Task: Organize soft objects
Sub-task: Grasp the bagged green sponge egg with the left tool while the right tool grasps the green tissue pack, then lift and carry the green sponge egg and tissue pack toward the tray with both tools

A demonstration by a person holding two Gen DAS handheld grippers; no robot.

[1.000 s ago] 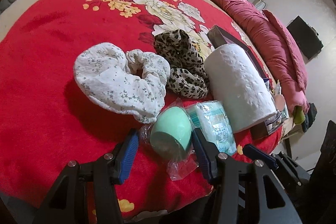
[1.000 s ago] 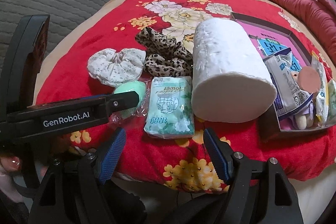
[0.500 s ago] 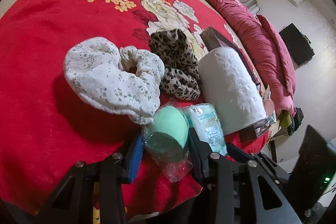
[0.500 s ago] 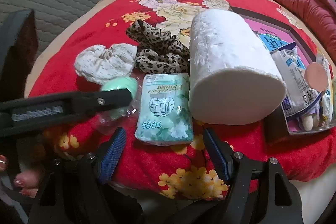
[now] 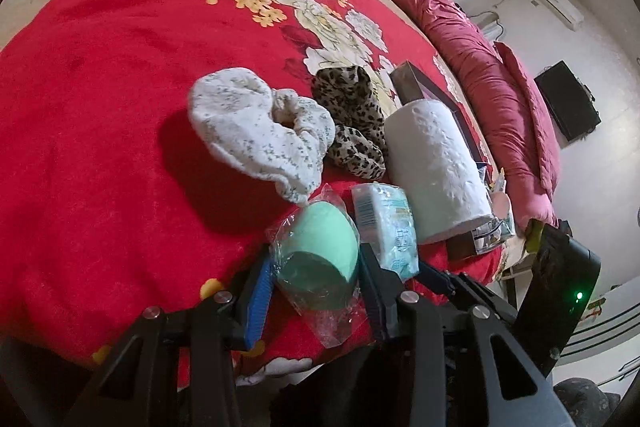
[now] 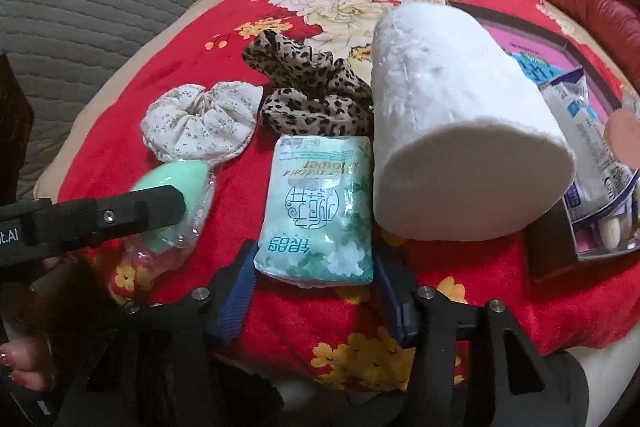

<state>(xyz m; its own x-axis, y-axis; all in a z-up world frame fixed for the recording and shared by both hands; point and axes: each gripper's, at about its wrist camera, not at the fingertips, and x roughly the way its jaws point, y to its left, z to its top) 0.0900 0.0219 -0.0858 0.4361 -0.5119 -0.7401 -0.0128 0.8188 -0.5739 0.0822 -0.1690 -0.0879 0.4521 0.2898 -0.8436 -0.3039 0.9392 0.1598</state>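
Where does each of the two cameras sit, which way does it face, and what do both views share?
Left wrist: on the left tool, facing along its fingers at the bagged green sponge between them; the right tool shows at lower right.
Right wrist: on the right tool, facing the tissue pack between its fingers; the left tool's finger and painted toes show at left.
Both views share: sponge, tissue pack, paper roll, two scrunchies, red blanket.

Bagged green sponge beside flat tissue pack.

left claw closed onto green sponge, right claw seemingly straddling tissue pack
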